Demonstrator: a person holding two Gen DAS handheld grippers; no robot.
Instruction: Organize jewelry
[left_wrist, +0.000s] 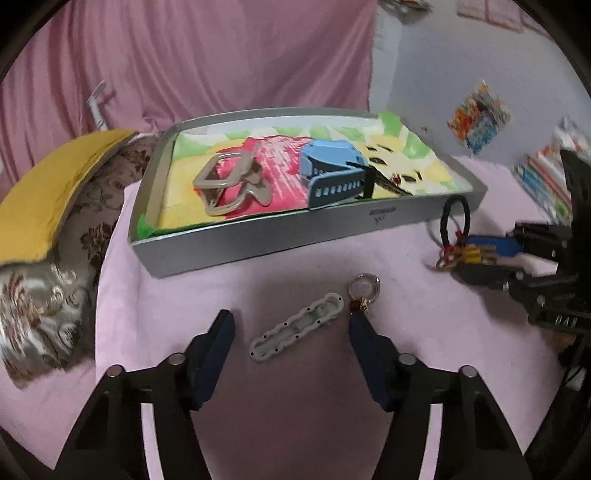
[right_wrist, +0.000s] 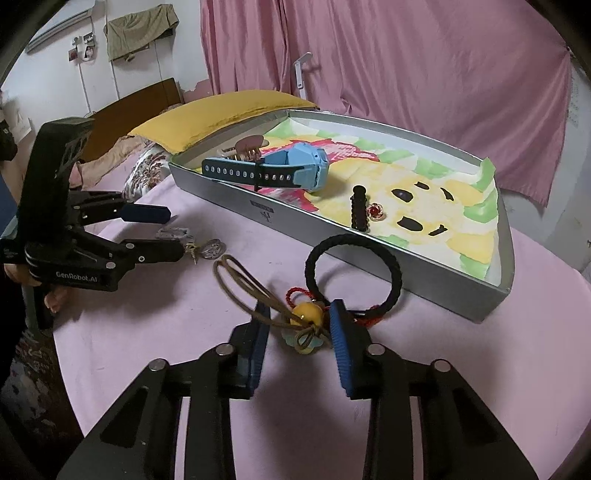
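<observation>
1. My left hand-held gripper stands apart, jaws either side of the grey clip on the pink bed.
2. My right hand-held gripper stands apart around the yellow bead charm; silver tray at one o'clock.

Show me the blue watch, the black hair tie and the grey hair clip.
blue watch (right_wrist: 308, 168), right wrist view, on its case.
black hair tie (right_wrist: 395, 269), right wrist view, right arc.
grey hair clip (left_wrist: 295, 326), left wrist view, its middle.
</observation>
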